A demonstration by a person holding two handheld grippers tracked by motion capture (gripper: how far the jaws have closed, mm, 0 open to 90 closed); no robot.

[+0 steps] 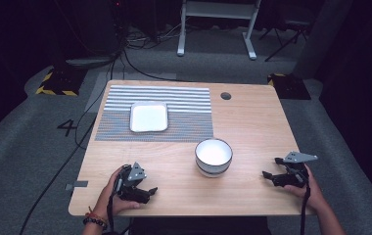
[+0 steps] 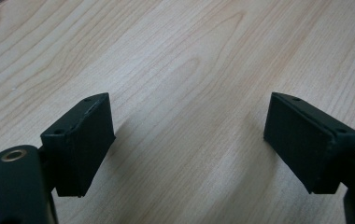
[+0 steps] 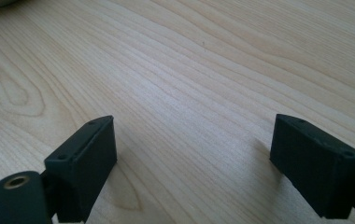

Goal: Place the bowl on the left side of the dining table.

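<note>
The left gripper [image 1: 147,192] rested low over the bare table [image 1: 252,127] with its jaws spread wide and nothing between them — only wood grain lay ahead of its fingers [image 2: 80,144]. The right gripper [image 1: 271,177] sat the same way, jaws wide apart and holding nothing. The white bowl [image 1: 214,156] stood between the two, beyond the fingertips of both and clear of them. Farther beyond it, a square white plate [image 1: 149,117] lay on a striped mat [image 1: 184,105].

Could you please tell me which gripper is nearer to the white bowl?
Right, narrowly. The right gripper sits just right of the bowl; the left gripper lies a bit farther off, down and to its left.
</note>
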